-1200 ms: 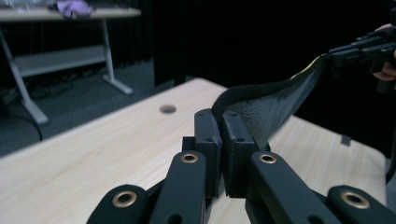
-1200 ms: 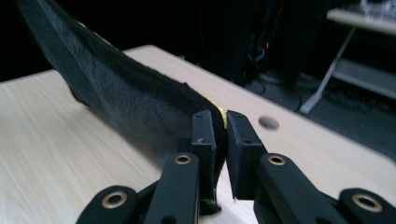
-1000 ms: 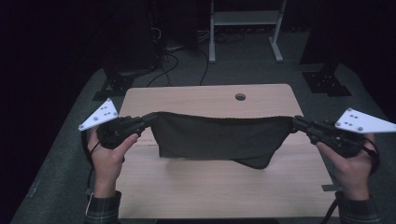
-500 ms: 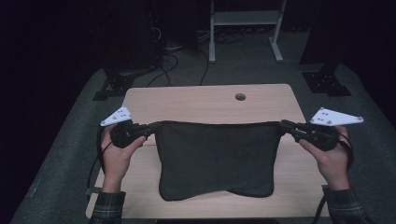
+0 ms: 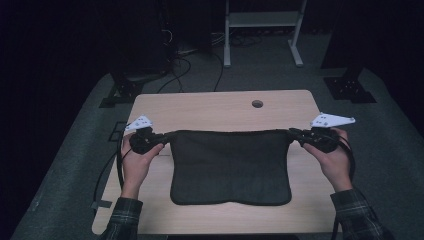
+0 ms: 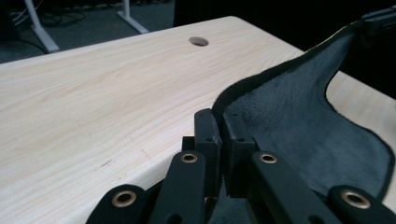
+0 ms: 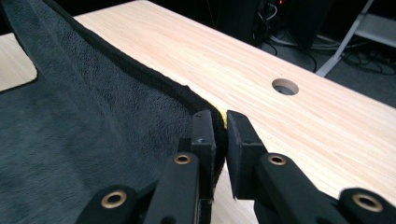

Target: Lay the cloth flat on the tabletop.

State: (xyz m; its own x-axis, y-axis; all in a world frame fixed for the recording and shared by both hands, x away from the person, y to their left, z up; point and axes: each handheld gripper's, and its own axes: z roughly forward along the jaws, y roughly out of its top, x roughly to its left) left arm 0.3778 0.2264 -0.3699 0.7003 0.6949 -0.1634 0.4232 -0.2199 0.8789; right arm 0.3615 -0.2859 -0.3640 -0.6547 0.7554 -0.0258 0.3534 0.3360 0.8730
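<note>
high view: overhead, forward-down | tongs views: close, table-level | shared: table (image 5: 220,107)

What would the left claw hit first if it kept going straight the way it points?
The left claw points across the table toward the right claw. It is already shut on the dark cloth, so it would push into that cloth first.

Left gripper (image 5: 159,141): black body, pale grey three-cornered plate on top with small dark holes, black cable looping from rear. Right gripper (image 5: 296,135): same build, grey plate, dark cable behind hand. Fingers (image 6: 205,135) matte black, blocky pads, small screw holes; black link bars with brass-coloured rivets. Both sleeves dark plaid, cuffs at wrists
</note>
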